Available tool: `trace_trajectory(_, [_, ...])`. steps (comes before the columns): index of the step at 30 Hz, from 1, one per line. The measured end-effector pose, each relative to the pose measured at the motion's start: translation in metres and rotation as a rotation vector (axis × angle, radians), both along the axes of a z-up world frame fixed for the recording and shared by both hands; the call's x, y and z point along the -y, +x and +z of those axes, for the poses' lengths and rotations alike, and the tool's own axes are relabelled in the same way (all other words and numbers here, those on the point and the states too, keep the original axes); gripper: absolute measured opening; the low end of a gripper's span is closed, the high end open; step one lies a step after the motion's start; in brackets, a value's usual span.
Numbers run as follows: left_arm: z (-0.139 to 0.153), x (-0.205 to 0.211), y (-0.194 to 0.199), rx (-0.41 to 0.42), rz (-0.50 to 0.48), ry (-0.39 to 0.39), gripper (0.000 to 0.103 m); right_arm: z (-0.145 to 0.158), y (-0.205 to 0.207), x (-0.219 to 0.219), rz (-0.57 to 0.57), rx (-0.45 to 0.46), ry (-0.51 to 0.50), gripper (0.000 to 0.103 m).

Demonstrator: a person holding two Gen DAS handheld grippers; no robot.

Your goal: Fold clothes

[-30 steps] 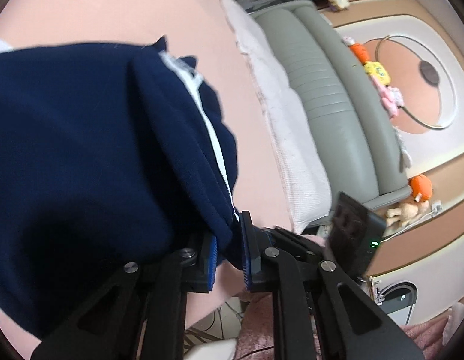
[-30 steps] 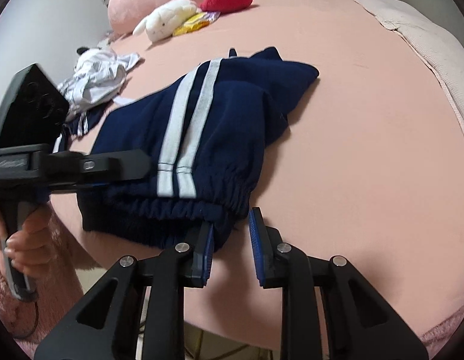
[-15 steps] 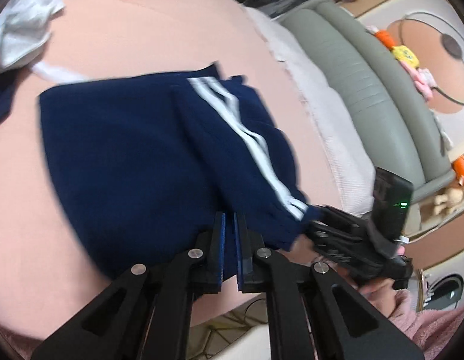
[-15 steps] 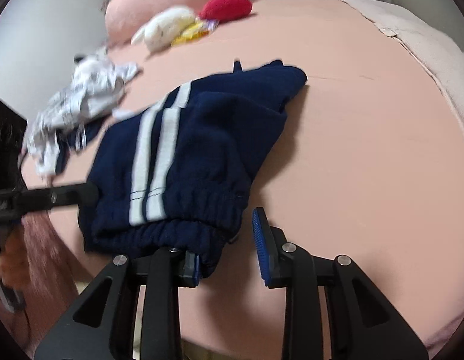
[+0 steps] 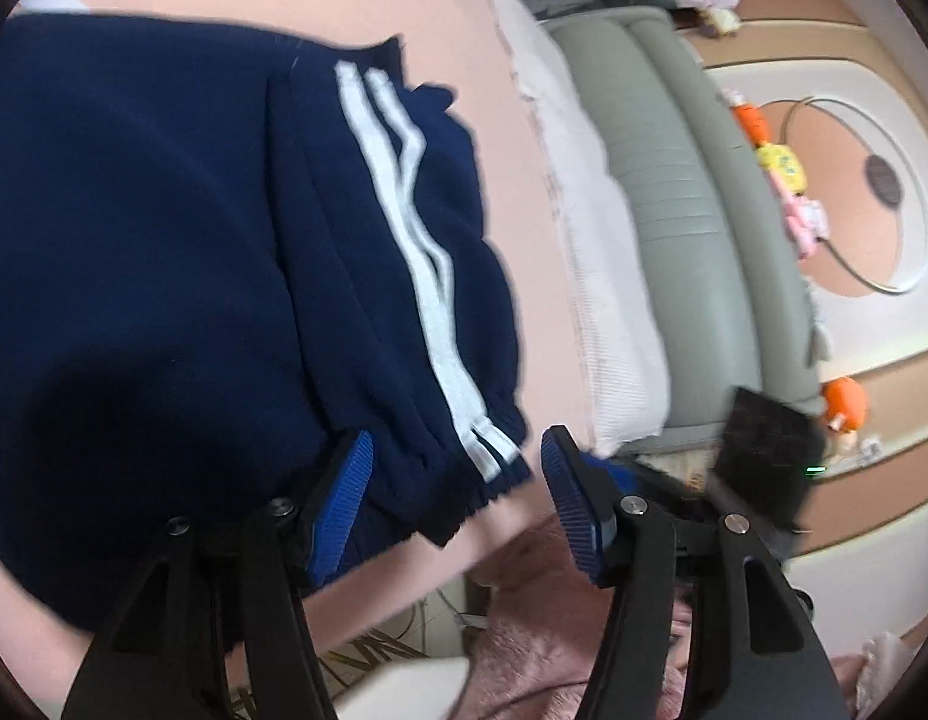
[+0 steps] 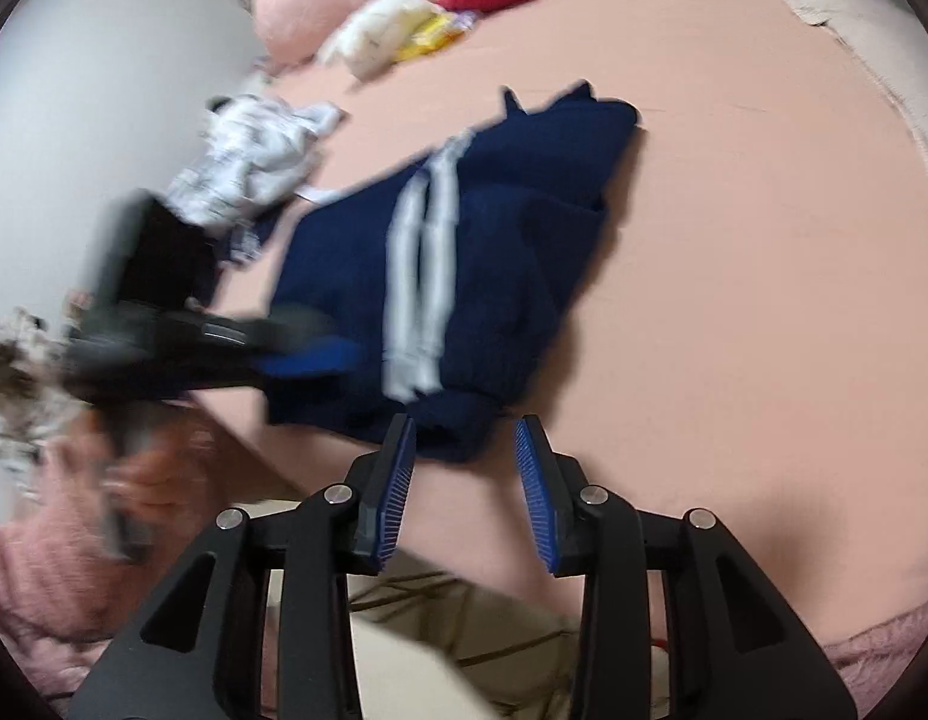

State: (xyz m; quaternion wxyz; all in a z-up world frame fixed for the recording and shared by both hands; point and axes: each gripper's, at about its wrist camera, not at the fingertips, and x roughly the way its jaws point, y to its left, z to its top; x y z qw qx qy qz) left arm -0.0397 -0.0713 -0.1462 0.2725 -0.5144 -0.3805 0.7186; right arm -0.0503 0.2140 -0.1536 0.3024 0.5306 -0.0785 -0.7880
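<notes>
Both grippers, left gripper [image 5: 455, 471] and right gripper [image 6: 464, 459], were opening, releasing folded navy pants [image 6: 476, 252] on bed [image 6: 734, 240]; next likely regrasp for another fold.

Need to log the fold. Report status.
Left gripper and right gripper opening, pads off the cloth. Navy track pants folded on pink bed. White garment beside, not blocking.
</notes>
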Motion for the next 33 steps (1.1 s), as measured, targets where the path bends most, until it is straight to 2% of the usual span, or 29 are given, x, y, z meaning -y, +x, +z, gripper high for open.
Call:
trace_trajectory(3, [-0.005, -0.003, 0.000, -0.009, 0.003, -0.057, 0.030, 0.000, -0.010, -0.017, -0.108, 0.003, -0.053, 0.036])
trace_trajectory(5, [-0.009, -0.002, 0.002, -0.002, -0.004, -0.071, 0.027, -0.009, -0.016, -0.021, -0.156, 0.022, -0.053, 0.036])
trace_trajectory(8, [-0.011, 0.015, 0.010, 0.040, 0.050, -0.035, 0.031, -0.020, -0.023, -0.022, -0.202, 0.050, -0.054, 0.036])
trace_trajectory(12, [-0.008, 0.026, 0.022, 0.033, 0.057, -0.057, 0.036, -0.025, -0.026, -0.012, -0.183, 0.066, -0.070, 0.037])
trace_trajectory(16, [-0.012, 0.021, 0.023, 0.025, 0.036, -0.030, 0.047, -0.046, -0.030, 0.007, -0.173, 0.108, 0.097, 0.041])
trace_trajectory(18, [-0.012, 0.017, 0.023, 0.020, 0.018, -0.014, 0.049, -0.051, -0.031, 0.004, -0.194, 0.135, 0.082, 0.041])
trace_trajectory(23, [-0.012, 0.010, 0.022, 0.005, 0.012, -0.012, 0.047, -0.054, -0.032, -0.003, -0.220, 0.153, 0.061, 0.042])
trace_trajectory(27, [-0.017, 0.019, 0.023, -0.011, 0.006, 0.070, 0.041, -0.050, -0.031, 0.002, -0.214, 0.128, 0.072, 0.044])
trace_trajectory(30, [-0.019, 0.007, 0.012, -0.011, 0.010, 0.054, 0.041, -0.050, -0.031, 0.001, -0.221, 0.132, 0.065, 0.044])
trace_trajectory(31, [-0.018, 0.003, 0.011, -0.009, 0.010, 0.043, 0.039, -0.051, -0.031, -0.001, -0.224, 0.137, 0.056, 0.044])
trace_trajectory(33, [-0.017, 0.000, 0.009, -0.012, 0.011, -0.025, 0.009, -0.049, -0.030, -0.005, -0.235, 0.132, 0.041, 0.044])
